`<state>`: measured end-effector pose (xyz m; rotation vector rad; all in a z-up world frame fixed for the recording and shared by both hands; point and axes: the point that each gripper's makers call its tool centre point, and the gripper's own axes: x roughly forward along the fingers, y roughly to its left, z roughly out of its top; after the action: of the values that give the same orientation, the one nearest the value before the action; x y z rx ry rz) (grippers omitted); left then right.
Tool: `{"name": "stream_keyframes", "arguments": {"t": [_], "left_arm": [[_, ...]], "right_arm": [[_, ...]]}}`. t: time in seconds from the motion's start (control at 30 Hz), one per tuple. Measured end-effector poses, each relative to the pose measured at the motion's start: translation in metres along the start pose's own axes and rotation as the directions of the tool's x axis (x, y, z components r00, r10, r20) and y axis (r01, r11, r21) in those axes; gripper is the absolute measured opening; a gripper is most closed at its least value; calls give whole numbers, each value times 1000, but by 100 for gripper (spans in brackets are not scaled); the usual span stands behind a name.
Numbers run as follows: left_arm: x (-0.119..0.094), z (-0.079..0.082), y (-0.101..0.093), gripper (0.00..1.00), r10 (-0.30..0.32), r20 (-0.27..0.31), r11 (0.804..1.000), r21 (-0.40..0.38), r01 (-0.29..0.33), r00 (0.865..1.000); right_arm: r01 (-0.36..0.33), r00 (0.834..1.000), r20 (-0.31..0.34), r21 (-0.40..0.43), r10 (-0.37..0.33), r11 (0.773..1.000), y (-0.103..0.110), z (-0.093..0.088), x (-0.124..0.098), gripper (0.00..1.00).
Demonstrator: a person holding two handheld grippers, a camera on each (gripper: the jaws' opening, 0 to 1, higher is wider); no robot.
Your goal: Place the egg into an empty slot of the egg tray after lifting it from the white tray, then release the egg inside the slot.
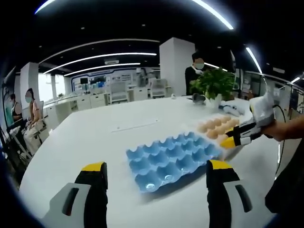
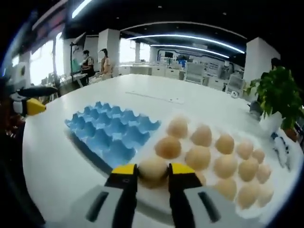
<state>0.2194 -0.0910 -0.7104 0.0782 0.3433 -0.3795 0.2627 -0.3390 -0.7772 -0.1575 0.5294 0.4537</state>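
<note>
The right gripper (image 2: 153,175) has its two yellow-tipped jaws on either side of one egg (image 2: 153,168), at about 6 o'clock in the right gripper view. The jaws look like they touch the egg on both sides, so I think it is being pinched, but it seems to sit low, near the white tray (image 2: 159,209), not lifted yet. More eggs lie in rows from 3 to 5 o'clock. The blue egg tray (image 2: 111,133) sits just beside them, toward 9 o'clock, and all its slots look empty. In the left gripper view, the left gripper (image 1: 156,173) has its jaws spread wide with nothing between them, and the blue egg tray (image 1: 173,159) lies ahead of it. The right gripper (image 1: 237,137) comes in at 3 o'clock, over the eggs. An egg is light, smooth and round, and its shell cracks easily. It could slip or break, so hold it softly around its fat middle and squeeze only a little.
</note>
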Motion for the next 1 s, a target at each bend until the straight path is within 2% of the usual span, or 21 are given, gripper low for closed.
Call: {"name": "stream_keyframes", "arguments": {"t": [0.23, 0.47, 0.53, 0.63, 0.73, 1.0], "left_arm": [[-1, -6, 1, 88, -5, -22, 1000, 23, 5, 1000], [-1, -13, -3, 88, -18, -42, 999, 29, 19, 999], [-2, -11, -3, 88, -15, -33, 999, 28, 16, 999], [-2, -11, -3, 88, -15, -32, 1000, 24, 15, 999], [-2, -12, -2, 88, -15, -34, 1000, 26, 16, 999], [-3, -14, -2, 88, -13, -41, 1000, 26, 14, 999]], "right_arm": [[-9, 1000, 23, 127, 6, 992, -8, 10, -5, 24], [-30, 1000, 5, 119, 30, 992, -5, 10, -6, 24], [-9, 1000, 21, 42, 9, 999, -7, 16, -7, 24], [-41, 998, 49, 129, 35, 991, -3, 25, -9, 24], [-43, 998, 49, 100, 39, 994, -1, 31, -8, 24], [-58, 998, 32, 126, 55, 990, 1, 25, -8, 24]]}}
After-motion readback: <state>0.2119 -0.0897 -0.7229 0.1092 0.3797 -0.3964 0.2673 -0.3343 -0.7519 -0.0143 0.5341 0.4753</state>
